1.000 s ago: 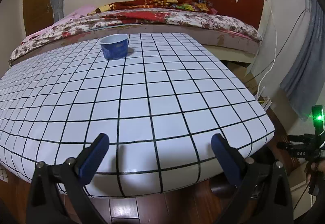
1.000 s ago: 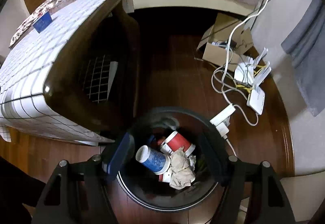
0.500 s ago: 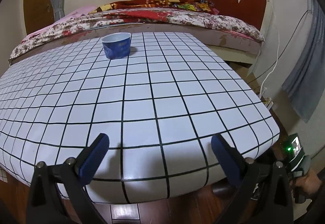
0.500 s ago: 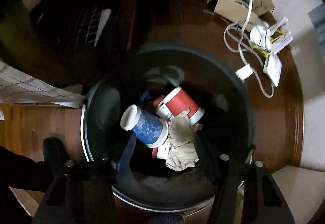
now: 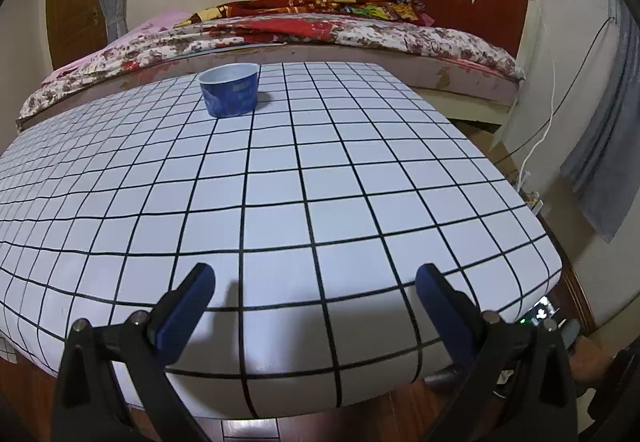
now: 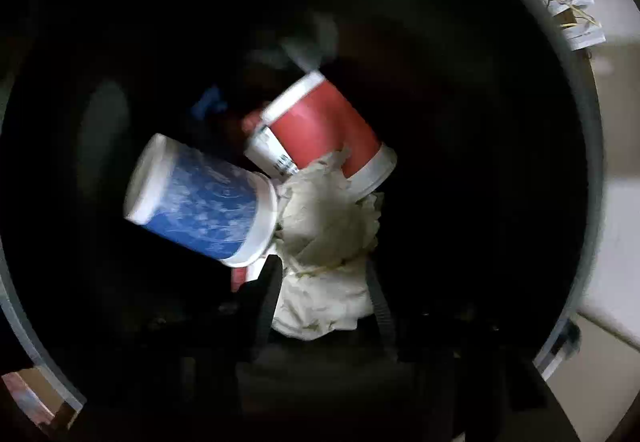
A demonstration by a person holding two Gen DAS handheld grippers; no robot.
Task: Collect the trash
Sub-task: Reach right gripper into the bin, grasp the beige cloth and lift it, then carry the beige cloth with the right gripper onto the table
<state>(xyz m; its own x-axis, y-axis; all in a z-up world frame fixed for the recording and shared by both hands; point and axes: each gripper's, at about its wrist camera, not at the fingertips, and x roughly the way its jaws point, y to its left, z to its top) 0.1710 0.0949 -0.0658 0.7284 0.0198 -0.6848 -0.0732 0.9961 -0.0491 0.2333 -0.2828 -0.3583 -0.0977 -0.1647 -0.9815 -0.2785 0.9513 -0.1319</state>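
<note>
Your right gripper (image 6: 322,282) is down inside the bin (image 6: 576,89), jaws just been closing with the crumpled paper (image 6: 328,242) between them; can't tell if they're pinching it. Your left gripper (image 5: 316,302) hangs wide open, holding nothing, over the table (image 5: 360,201); the blue cup (image 5: 230,89) sits at its far end.
</note>
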